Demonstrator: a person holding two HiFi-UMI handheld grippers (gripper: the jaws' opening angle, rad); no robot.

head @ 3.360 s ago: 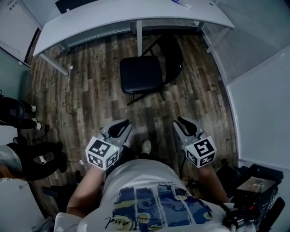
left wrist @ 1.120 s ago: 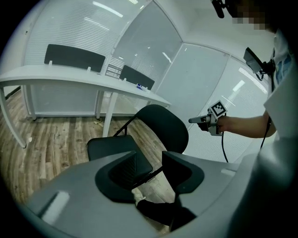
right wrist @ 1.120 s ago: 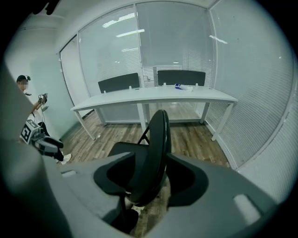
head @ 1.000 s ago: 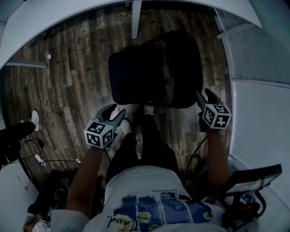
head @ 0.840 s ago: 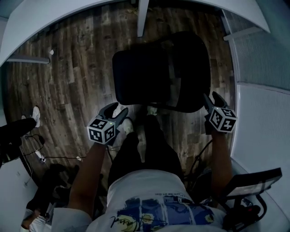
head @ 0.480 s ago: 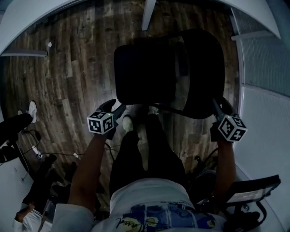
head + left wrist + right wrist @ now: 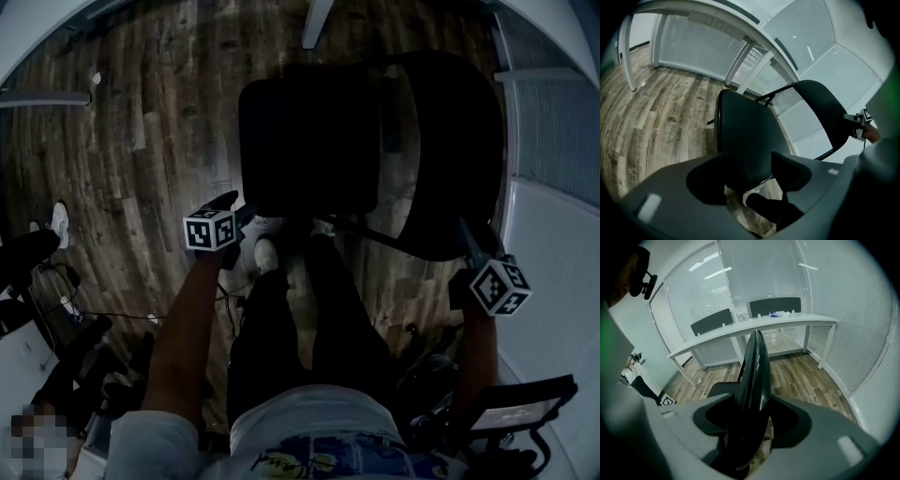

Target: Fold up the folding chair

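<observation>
While the folding chair (image 7: 375, 141) stands fully open on the wood floor (image 7: 141, 141), I'd say the fold itself hasn't started. This looks like the grab-and-set-up stage.

Head view: the chair is right in front of the person's legs, seat (image 7: 309, 141) flat and backrest (image 7: 455, 159) off to the right. The left gripper (image 7: 234, 208) is at the seat's near left corner. The right gripper (image 7: 466, 246) is down at the near edge of the backrest.

Left gripper view: the jaws are spread, with the front edge of the seat poking into the gap between them. I can't see them squeezing it, so I'd call it lined up but not gripped. Floor and a dark shoe (image 7: 761, 206) show through the gap underneath. The backrest is upright beyond, and the other gripper sits at its far edge.

Right gripper view: the backrest shows edge-on, running straight up between the jaws, and they look pinched on it. A white desk (image 7: 754, 326) sits behind.

So what's done, going by this: one gripper on the backrest, the other positioned at the seat. What's left is pretty much everything, meaning closing on the seat edge, swinging the seat up against the backrest and collapsing the legs flat.
</observation>
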